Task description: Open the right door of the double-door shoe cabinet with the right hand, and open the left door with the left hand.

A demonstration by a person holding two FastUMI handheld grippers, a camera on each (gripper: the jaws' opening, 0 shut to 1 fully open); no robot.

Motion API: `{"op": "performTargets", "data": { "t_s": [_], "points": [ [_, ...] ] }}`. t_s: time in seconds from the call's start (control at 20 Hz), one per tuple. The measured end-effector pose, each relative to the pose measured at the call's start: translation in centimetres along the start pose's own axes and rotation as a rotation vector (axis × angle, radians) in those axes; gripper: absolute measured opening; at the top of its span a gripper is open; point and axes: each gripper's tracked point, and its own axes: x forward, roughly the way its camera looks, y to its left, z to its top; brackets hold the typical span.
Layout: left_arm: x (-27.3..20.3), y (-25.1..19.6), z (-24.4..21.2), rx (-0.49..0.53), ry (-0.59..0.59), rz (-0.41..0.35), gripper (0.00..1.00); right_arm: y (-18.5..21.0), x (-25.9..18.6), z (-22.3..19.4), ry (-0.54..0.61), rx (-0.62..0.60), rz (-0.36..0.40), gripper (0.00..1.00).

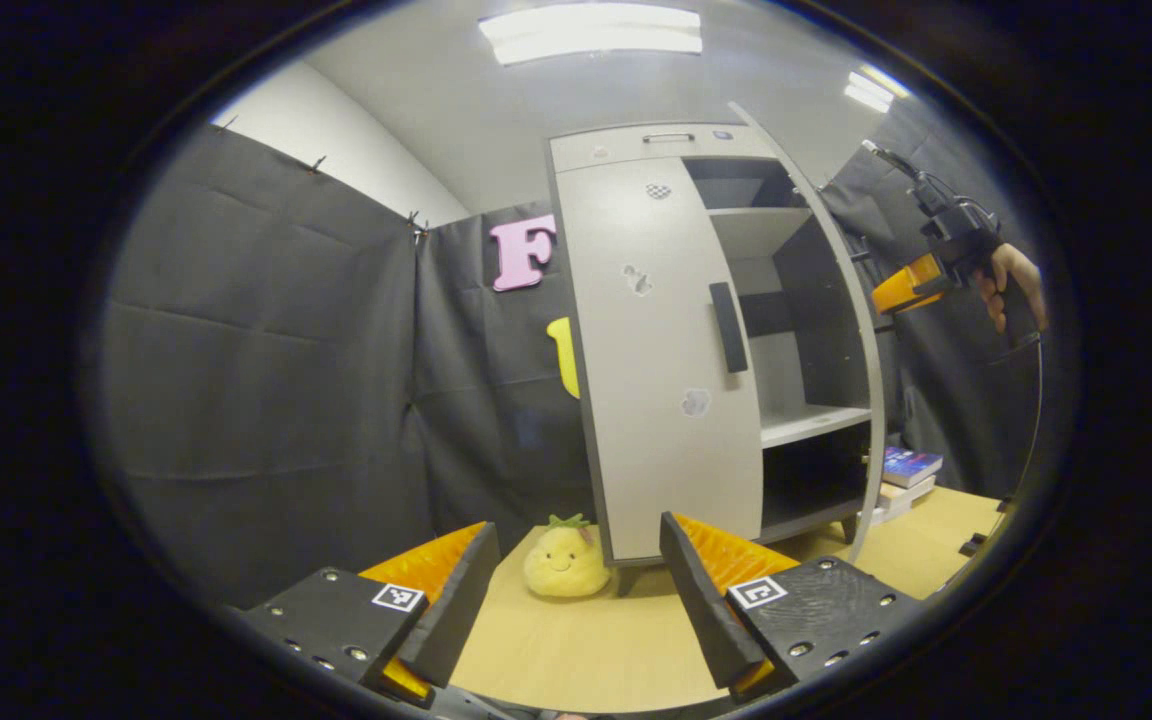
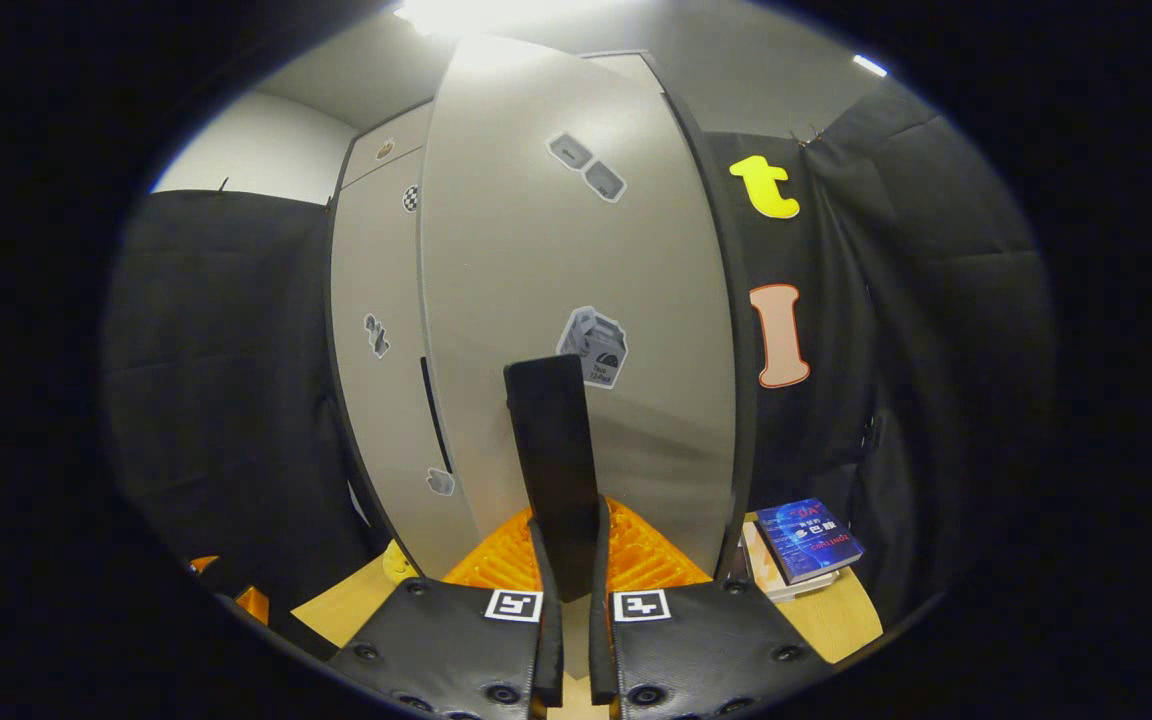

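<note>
**Right door pulled open, left door shut**

The right gripper (image 2: 574, 590) is seen low in the right gripper view. Its two fingers are pressed together on the right door handle (image 2: 556, 460), a dark flat bar that stands up between them. The handle is fixed to the right door (image 2: 576, 260), which rises just ahead of the fingers. Small stickers are seen on the door, above the handle. Off to the right of the fingers, a pile of books (image 2: 804, 545) is seen on the wooden table (image 2: 836, 620), near the foot of the door.

The left gripper (image 1: 576, 590) is seen low in the left gripper view. Its fingers are spread wide apart and nothing is held between them. It is kept well back from the shoe cabinet (image 1: 666, 145). The left door (image 1: 661, 360) is seen straight ahead and is shut. Its dark handle (image 1: 728, 327) is not touched. Ahead and a bit to the right, the right door (image 1: 851, 330) is swung out, and the shelves (image 1: 811, 422) inside are shown. Farther to the right, the other gripper (image 1: 901, 290) is held at that door's edge by a hand (image 1: 1016, 285). A yellow plush toy (image 1: 564, 560) is seen on the table (image 1: 586, 650), between the spread fingers and just left of the cabinet's foot.
</note>
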Motion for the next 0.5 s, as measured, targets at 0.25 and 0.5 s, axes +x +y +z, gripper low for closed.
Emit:
{"op": "performTargets", "data": {
  "t_s": [0.25, 0.5],
  "points": [
    [1.1, -2.5, 0.3, 0.002, -0.010, -0.043, 0.94, -1.6, -1.1, 0.0, -0.011, 0.008, 0.018, 0.10],
    [1.9, -4.0, 0.6, 0.005, -0.010, -0.056, 0.94, -3.6, -2.5, 0.0, -0.011, 0.007, 0.023, 0.12]
  ]
}}
